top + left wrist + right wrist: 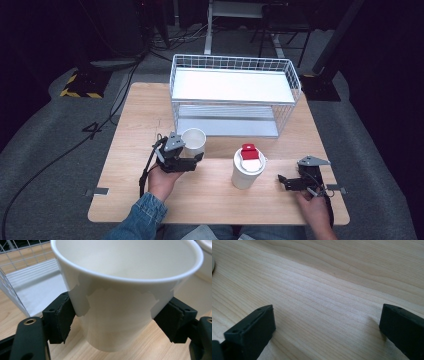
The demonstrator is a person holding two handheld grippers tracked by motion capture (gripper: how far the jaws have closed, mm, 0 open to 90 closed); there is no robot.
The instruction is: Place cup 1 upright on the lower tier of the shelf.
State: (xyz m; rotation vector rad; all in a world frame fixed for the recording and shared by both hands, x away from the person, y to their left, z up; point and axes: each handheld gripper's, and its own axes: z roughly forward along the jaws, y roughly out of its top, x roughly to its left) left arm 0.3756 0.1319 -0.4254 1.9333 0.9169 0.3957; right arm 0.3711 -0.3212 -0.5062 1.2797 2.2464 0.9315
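- Person's left forearm, in a denim sleeve (145, 210), enters at the near edge of the table; the left hand (162, 181) holds the left gripper.
- Wooden table (130, 150): light, rounded corners, standing on grey carpet; it carries every item below.
- White wire rack (235, 95): two tiers, at the far half of the table; a white shelf panel lies on each tier. In the left gripper view its wire side and lower shelf (27, 287) appear at upper left, behind the open cup.
- Lidded white cup (247, 170): upright near the table centre, between the two grippers and apart from both; a red tab sits on its white lid.
- Open white paper cup (194, 142): upright on the table, just in front of the rack's left end, and left of the lidded cup. Seen close, the open cup (120, 310) is empty.
- Left gripper (182, 159): jaws set moderately wide, one pad pressed on each side of the open cup's wall below the rim; the left gripper (115, 323) thus clasps the cup while its base rests on the wood.
- Right gripper (287, 181): held by the right hand (315, 210) near the table's right edge, well apart from the lidded cup. The right gripper (327, 327) has its jaws spread wide, holding nothing, low over bare wood grain.
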